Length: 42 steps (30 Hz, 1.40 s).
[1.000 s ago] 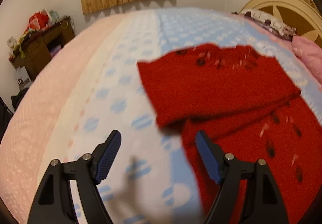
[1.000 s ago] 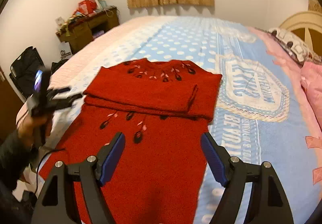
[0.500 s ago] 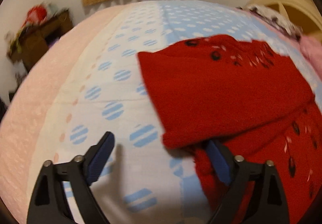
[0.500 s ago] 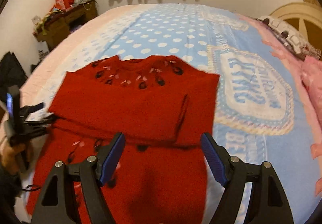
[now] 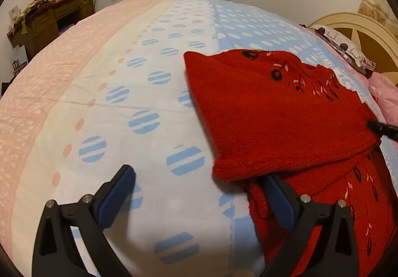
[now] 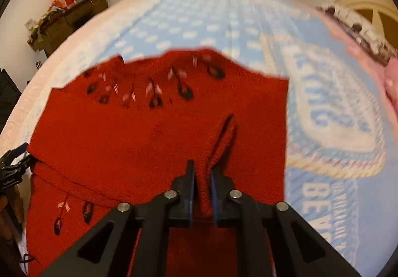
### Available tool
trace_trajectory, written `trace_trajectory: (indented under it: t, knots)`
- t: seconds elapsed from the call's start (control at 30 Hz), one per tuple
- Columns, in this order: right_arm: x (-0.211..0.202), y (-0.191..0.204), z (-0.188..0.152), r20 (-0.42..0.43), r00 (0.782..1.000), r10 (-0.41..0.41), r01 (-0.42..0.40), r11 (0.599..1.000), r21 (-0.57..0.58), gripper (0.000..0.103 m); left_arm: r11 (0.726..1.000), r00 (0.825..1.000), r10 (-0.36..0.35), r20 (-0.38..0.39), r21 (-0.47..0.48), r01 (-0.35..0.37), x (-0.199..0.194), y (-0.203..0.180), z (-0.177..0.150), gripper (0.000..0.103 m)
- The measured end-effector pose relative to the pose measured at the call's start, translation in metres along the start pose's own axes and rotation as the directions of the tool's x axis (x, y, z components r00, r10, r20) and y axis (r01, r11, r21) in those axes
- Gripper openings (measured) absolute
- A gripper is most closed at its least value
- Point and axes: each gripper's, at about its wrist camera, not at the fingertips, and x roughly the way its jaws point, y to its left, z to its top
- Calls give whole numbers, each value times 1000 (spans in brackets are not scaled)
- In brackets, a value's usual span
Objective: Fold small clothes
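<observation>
A red knitted sweater (image 6: 139, 142) with dark leaf motifs lies on the dotted blue bedspread (image 5: 154, 92), its sleeves folded across the chest. The right gripper (image 6: 202, 177) pinches a raised ridge of the folded sleeve (image 6: 223, 137) at 6 o'clock in its view. The left gripper (image 5: 199, 185) (jaws just opened wide, nothing pinched) sits at the sweater's edge, its right finger (image 5: 276, 194) under the sleeve fold at 5 o'clock.

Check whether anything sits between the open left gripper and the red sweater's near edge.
Nothing visible does. The left gripper is open: one pad is over bare bedsheet, the other already at the red sweater, beside its folded sleeve. The right gripper is shut on a sweater fold.
</observation>
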Motion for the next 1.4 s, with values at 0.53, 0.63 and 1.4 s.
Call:
trace_trajectory:
  t: [0.53,0.63,1.4]
  knots:
    - [11,-34,-8,-10,998,-57,57,998,39,9,999,1000,8,0,-32,-8,-1,5,-1,103]
    - [7,-40,-10,2,998,-59,59,997,40,10,999,1000,13,-9,-53,-13,-6,9,-3,103]
    - [21,-18,-12,-36,997,64,-66,997,-36,66,985,992,123,35,121,-126,13,-33,20,103]
